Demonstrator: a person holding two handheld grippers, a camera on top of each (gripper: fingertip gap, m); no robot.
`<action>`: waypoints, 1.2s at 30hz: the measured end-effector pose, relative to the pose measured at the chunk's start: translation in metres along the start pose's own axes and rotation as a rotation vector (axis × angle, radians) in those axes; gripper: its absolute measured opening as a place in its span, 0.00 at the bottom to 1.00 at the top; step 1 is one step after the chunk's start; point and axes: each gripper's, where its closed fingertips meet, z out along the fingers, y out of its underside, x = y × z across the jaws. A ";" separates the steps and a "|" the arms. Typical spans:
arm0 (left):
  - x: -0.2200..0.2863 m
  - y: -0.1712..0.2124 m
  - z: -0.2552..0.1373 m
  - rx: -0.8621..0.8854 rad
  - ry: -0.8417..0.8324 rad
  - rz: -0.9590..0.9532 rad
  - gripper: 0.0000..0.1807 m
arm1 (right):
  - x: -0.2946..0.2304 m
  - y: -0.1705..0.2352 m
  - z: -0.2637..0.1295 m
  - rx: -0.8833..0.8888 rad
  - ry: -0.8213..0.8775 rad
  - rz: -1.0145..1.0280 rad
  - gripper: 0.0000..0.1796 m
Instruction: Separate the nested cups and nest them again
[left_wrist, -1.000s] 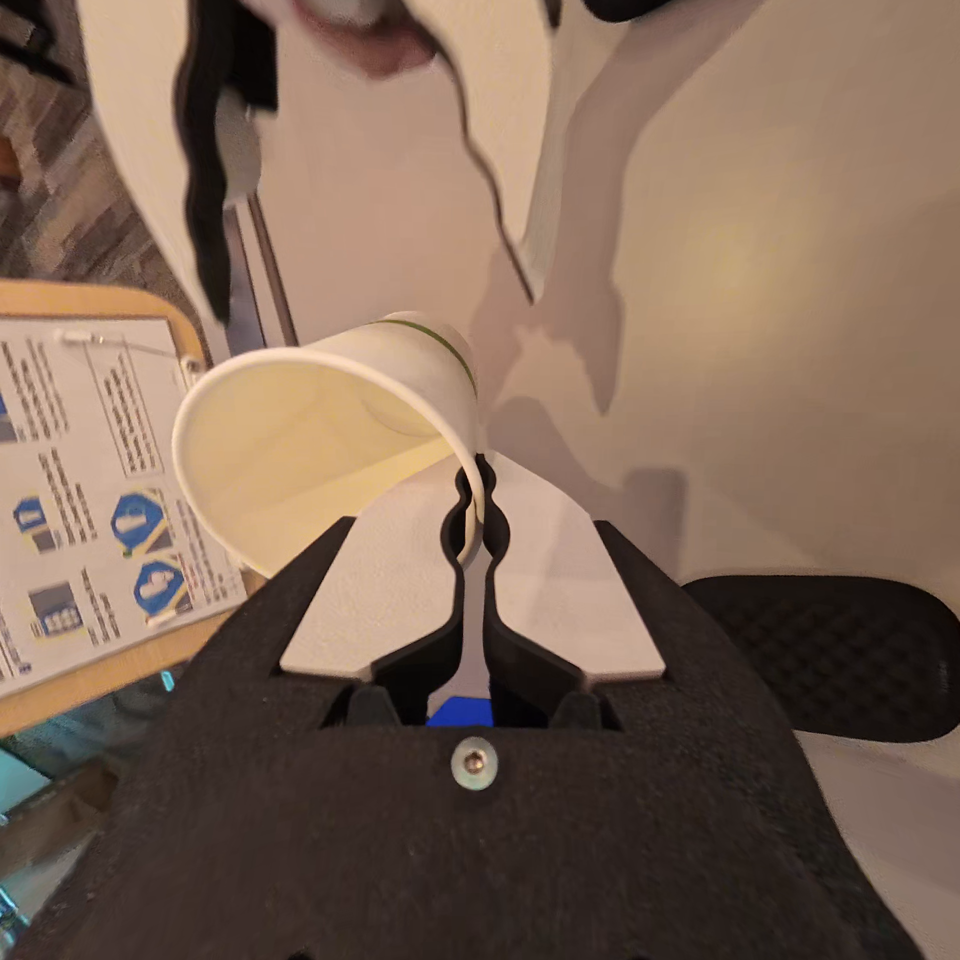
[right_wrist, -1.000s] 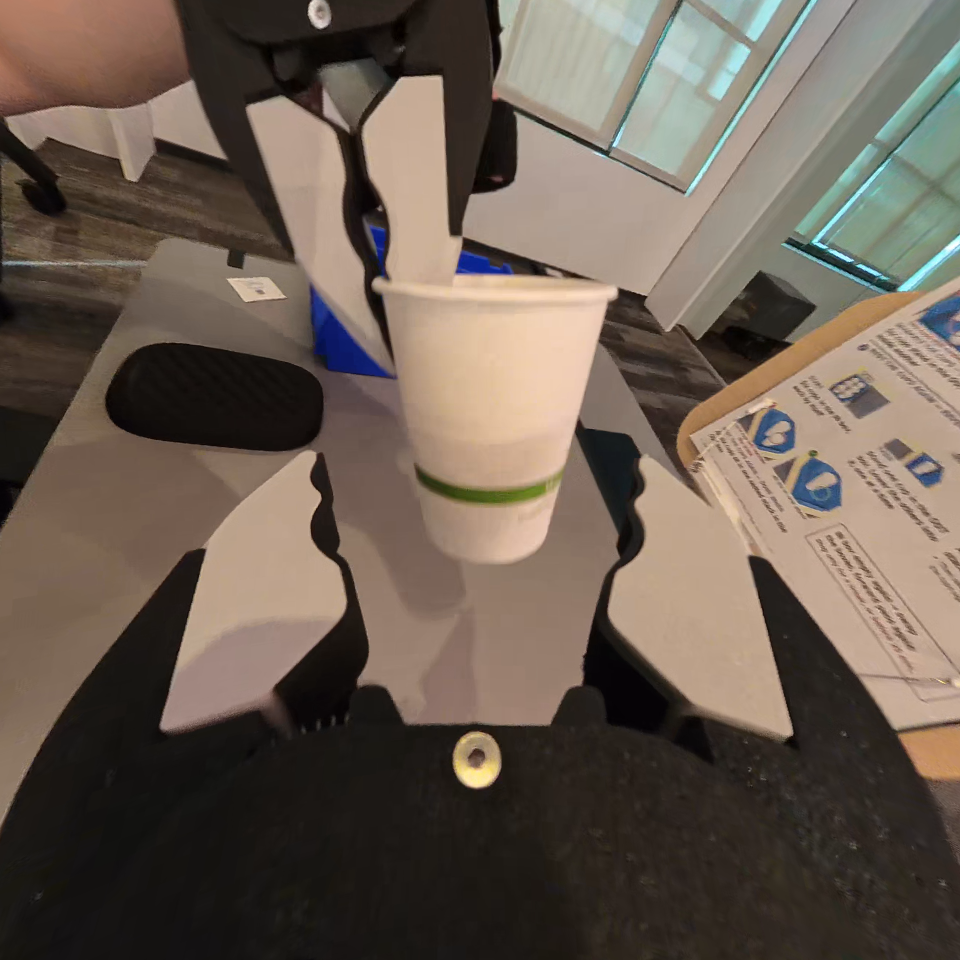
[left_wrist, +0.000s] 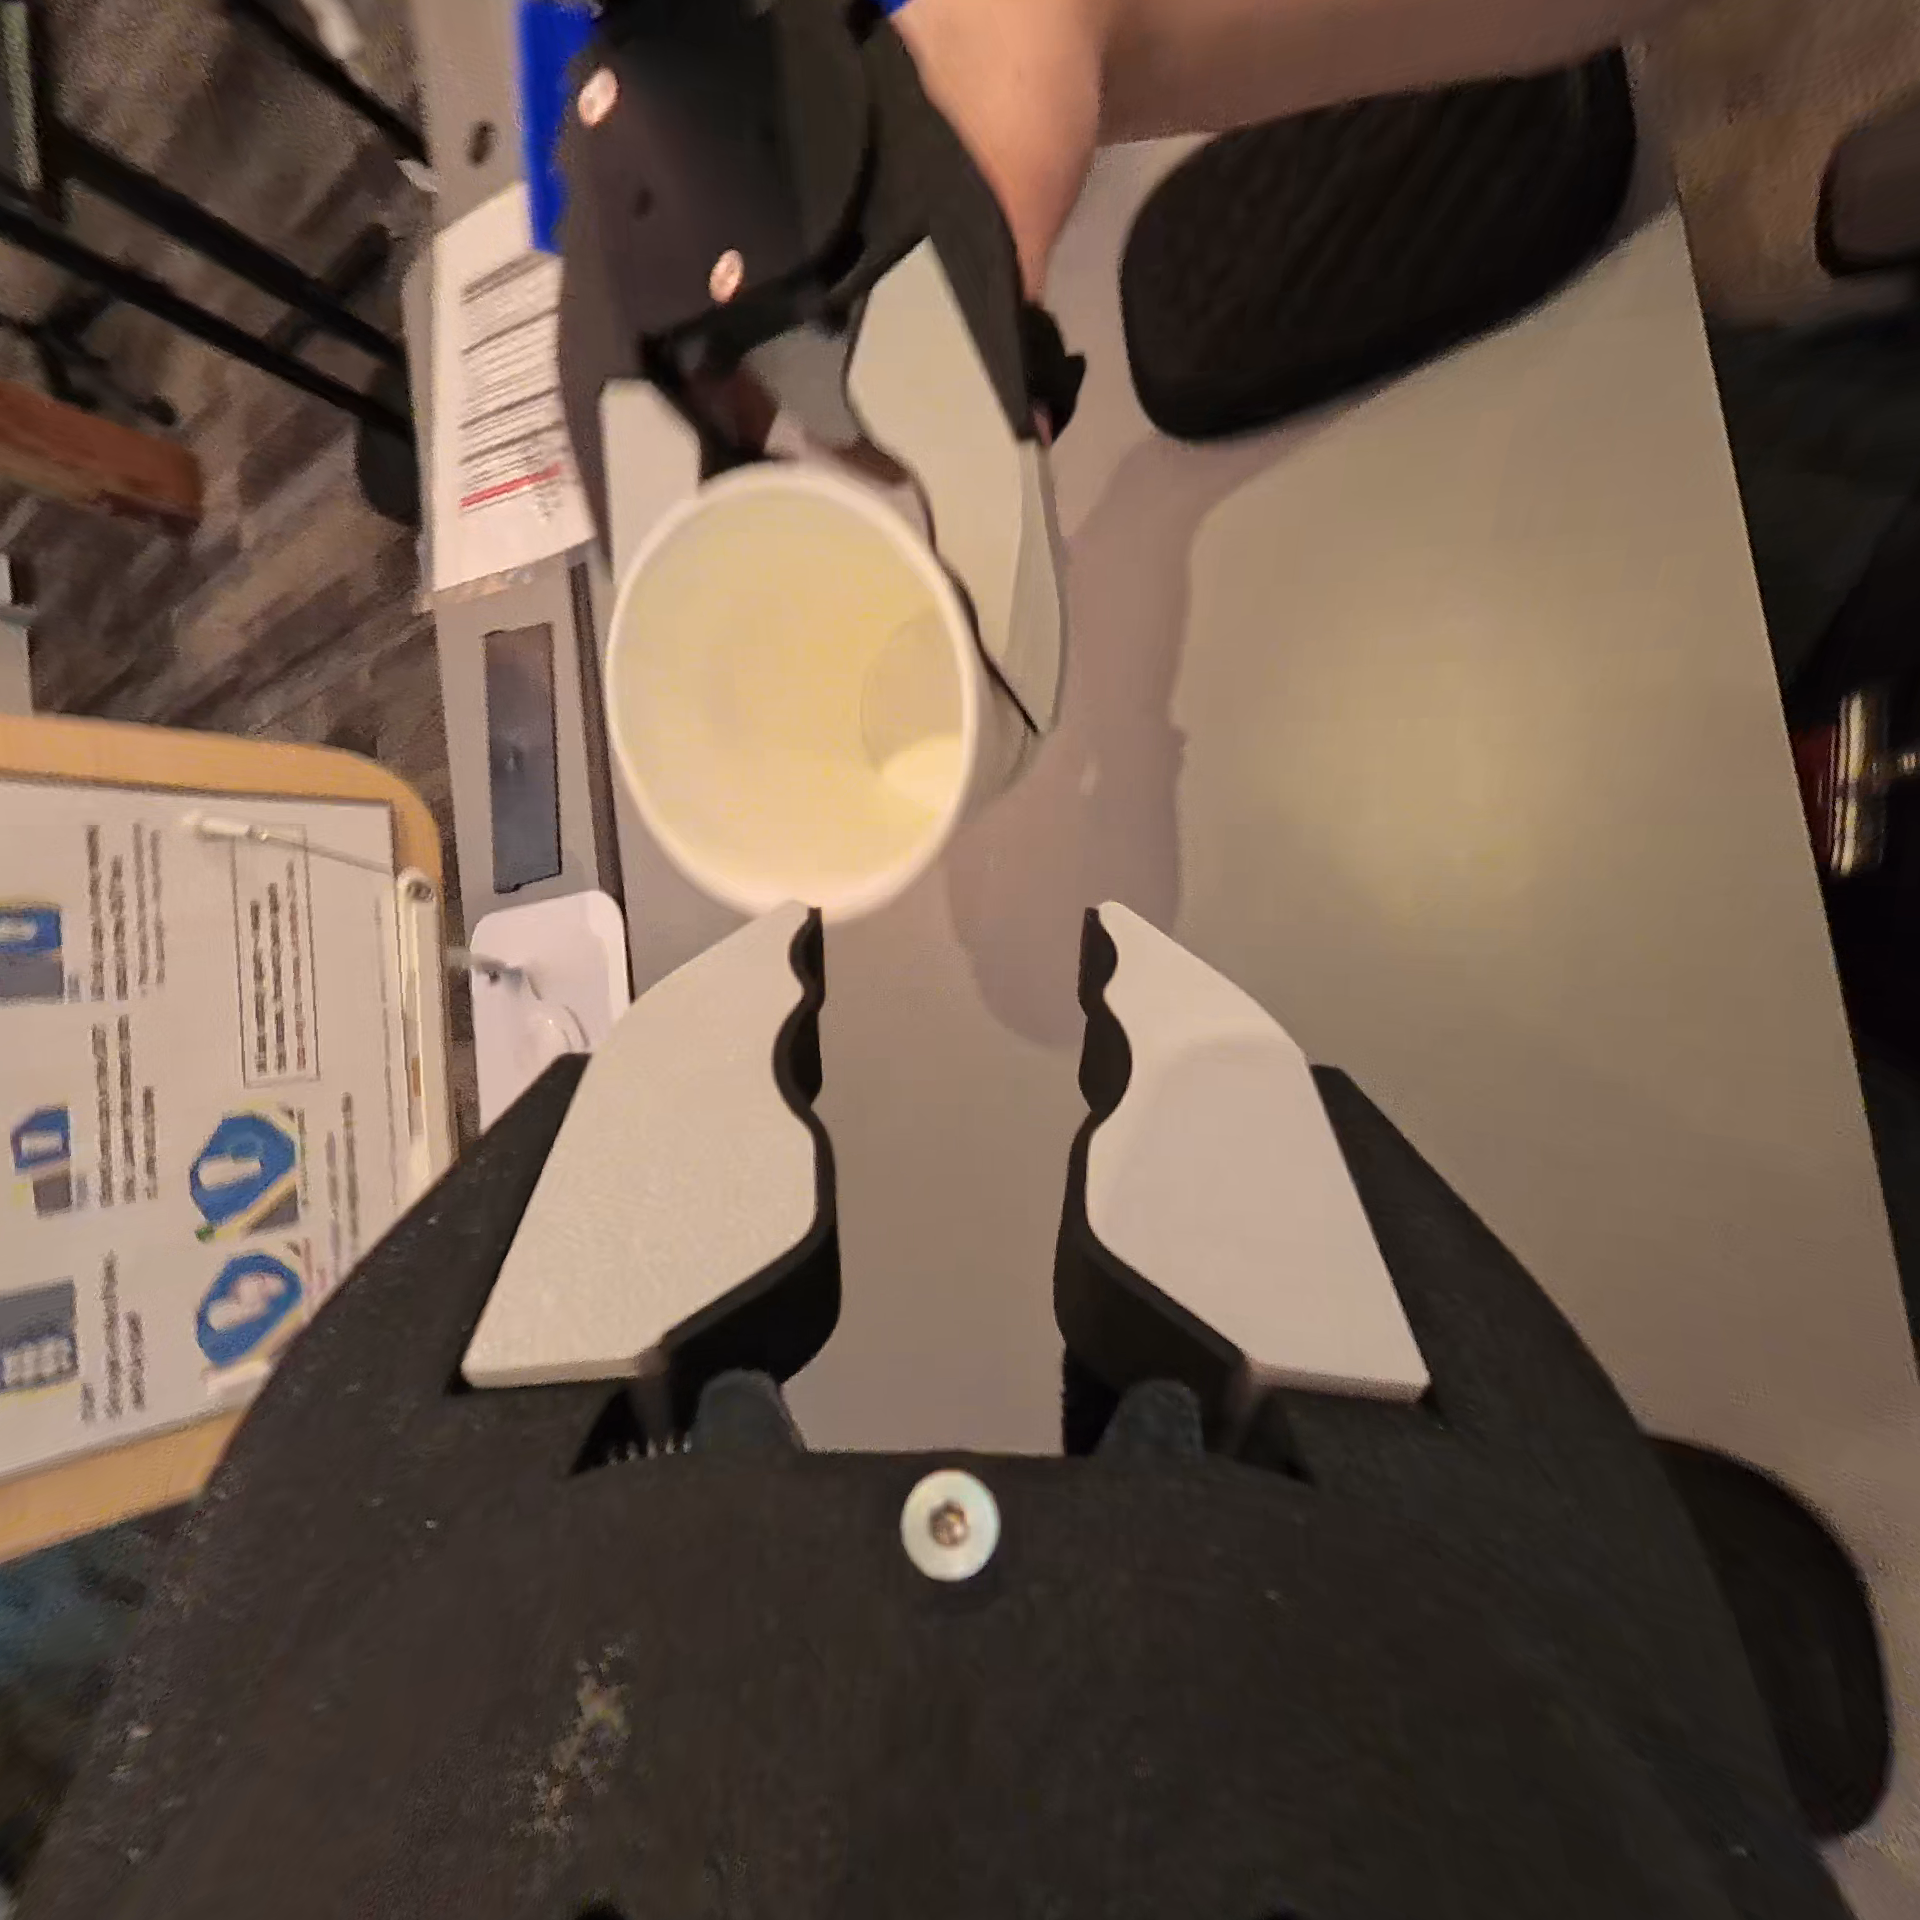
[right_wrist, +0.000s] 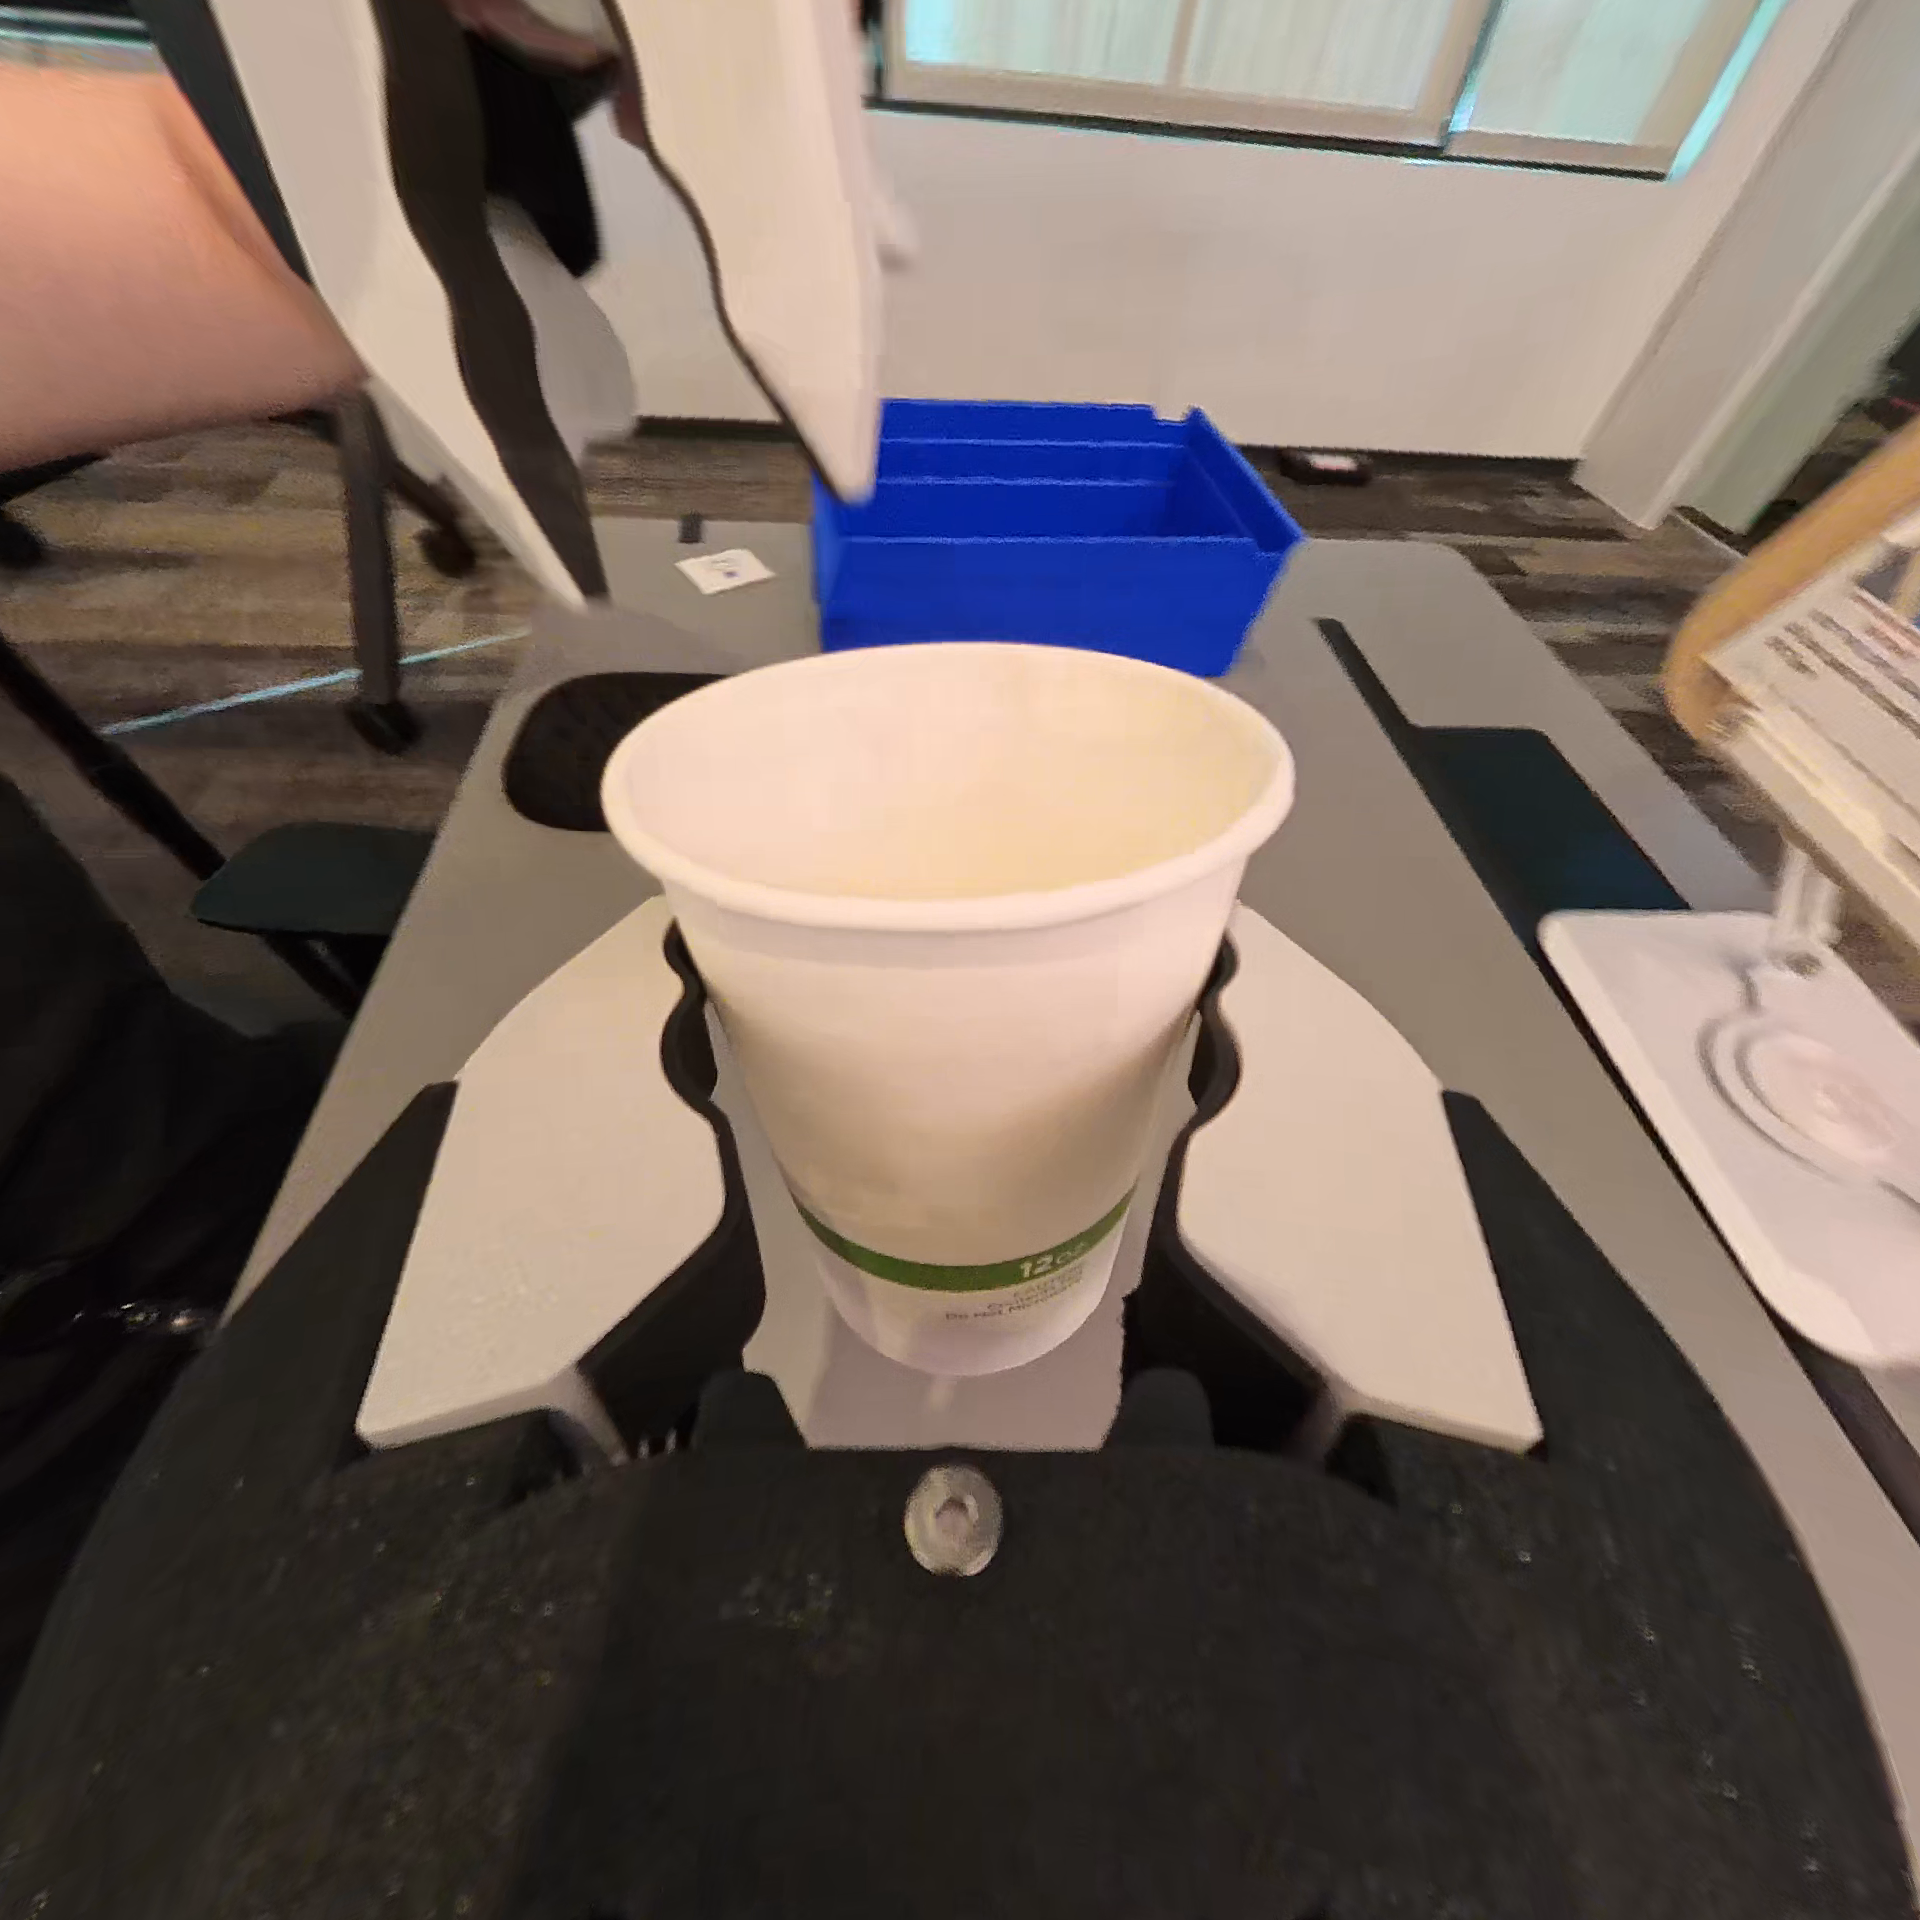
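Now, cup: white paper cup (right_wrist: 951, 997) with a green band near the base, upright over the grey desk (right_wrist: 1382, 665), mouth open upward; whether a second cup sits nested inside, impossible to tell.
Handling: light, thin-walled and easily crushed; likely slippery on the waxed wall, so best taken at mid-wall below the rolled rim, with a gentle squeeze.
Right hand-held gripper (right_wrist: 951, 992): closed around the cup's wall from both sides, notched pads touching it just under the rim.
Left hand-held gripper (left_wrist: 948, 940): spread apart and empty, tips just short of the cup's rim (left_wrist: 795, 691), looking down into the cup from above.
Change from a second ago: then pinched on the rim by the left and carried tilted, with the right wide open and clear; now handed over, right clamped, left released.
Surroundings: blue bin (right_wrist: 1049, 551) at the desk's far edge, black padded rest (left_wrist: 1371, 249) beyond the cup, printed instruction sheet on a wooden board (left_wrist: 208, 1101) beside the desk.
Stage, judged: cup passed across, next step of separating or nesting not yet begun.
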 end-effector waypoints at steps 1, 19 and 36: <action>-0.004 0.002 -0.006 0.022 -0.025 -0.051 0.26 | 0.008 0.003 -0.014 0.003 0.039 0.007 0.50; 0.023 0.044 -0.052 0.063 -0.263 -0.457 0.17 | 0.175 0.106 -0.436 0.428 1.216 0.264 0.49; -0.029 0.071 -0.118 0.032 -0.472 -0.554 0.15 | 0.177 0.151 -0.428 0.305 1.286 0.245 0.50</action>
